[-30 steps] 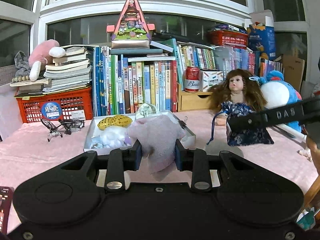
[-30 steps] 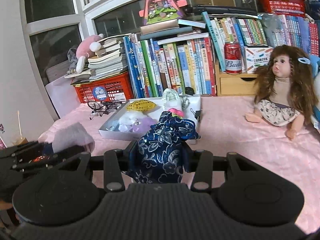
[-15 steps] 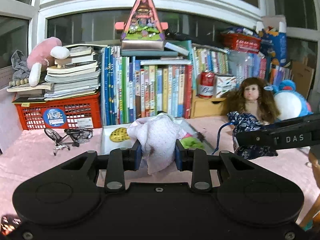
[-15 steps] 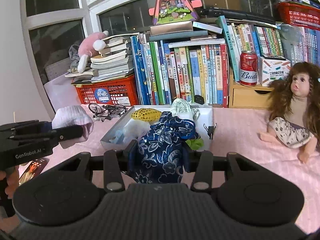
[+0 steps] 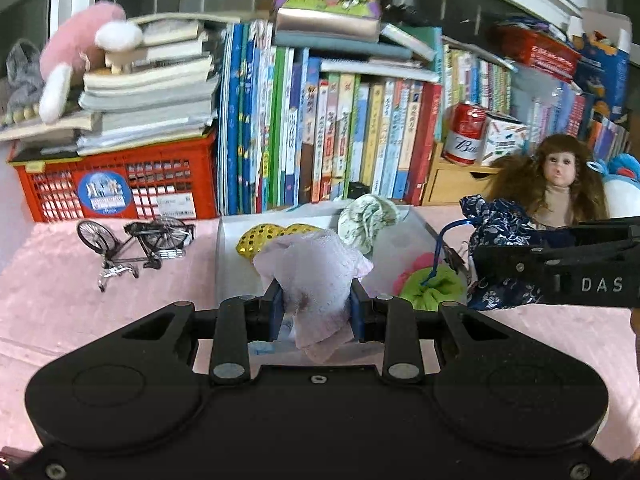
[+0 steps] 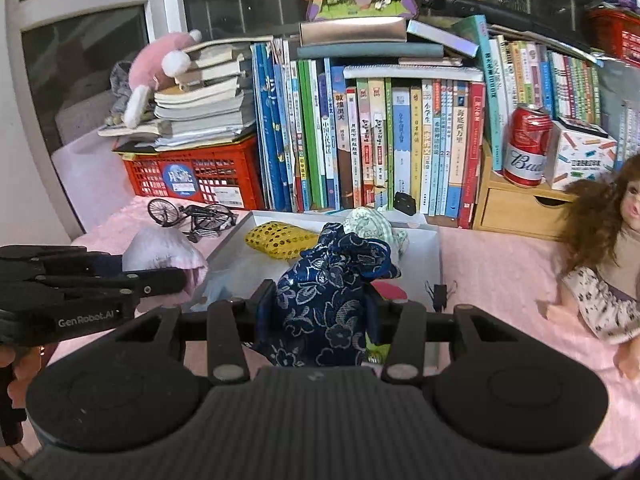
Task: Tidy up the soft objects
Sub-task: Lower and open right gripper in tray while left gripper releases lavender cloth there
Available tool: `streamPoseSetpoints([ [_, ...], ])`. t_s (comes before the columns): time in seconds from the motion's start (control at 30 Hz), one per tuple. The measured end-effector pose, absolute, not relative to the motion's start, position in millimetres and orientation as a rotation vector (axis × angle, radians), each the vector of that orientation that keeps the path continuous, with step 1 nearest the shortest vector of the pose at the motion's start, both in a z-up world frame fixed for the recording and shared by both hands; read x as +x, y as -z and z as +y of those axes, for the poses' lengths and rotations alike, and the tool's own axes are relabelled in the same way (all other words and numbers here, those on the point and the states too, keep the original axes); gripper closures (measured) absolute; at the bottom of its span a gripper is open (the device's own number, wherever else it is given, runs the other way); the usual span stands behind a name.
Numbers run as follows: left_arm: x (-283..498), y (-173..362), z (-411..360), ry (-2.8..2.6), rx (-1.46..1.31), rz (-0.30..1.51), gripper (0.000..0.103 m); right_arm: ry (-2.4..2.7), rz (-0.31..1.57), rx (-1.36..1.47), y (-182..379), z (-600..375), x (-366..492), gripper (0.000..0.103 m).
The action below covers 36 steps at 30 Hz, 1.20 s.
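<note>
- My left gripper (image 5: 316, 312) is clamping the pale pink cloth (image 5: 310, 276), jaws narrow and pressed into it; it is hanging over the near edge of the white tray (image 5: 218, 252), having closed in from the bare pink counter (image 5: 60, 300).
- My right gripper (image 6: 320, 312) is pinching the blue floral pouch (image 6: 328, 292), which has likewise drawn nearer the tray.
- Both items are now looking ready to drop beside the yellow sequin pouch (image 6: 280, 238).

Blue floral pouch (image 6: 320, 304) between right gripper (image 6: 318, 312) fingers (image 6: 266, 304)
</note>
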<state>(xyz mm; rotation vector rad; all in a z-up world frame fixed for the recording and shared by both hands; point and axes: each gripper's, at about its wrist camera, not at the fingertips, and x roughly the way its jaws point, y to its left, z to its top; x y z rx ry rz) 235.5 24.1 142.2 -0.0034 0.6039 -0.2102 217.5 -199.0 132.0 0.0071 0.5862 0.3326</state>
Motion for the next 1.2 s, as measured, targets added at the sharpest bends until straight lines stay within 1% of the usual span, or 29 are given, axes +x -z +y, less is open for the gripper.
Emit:
streamPoseSetpoints([
  [0.43,308.4,-112.5,29.1,0.189,-0.020,0.703,0.073,-0.303,0.704,-0.004,-109.3,-163.8,287.4,0.053],
  [0.8,342.4,-92.4,26.4,0.164,-0.001,0.732,0.073,-0.272,0.788,-0.032,-90.0,-145.1,327.8,0.052],
  [1.2,368.6,-74.3,30.0,0.124,0.008,0.760,0.072,-0.227,0.837,-0.035,-63.6,-145.6,354.3,0.052],
])
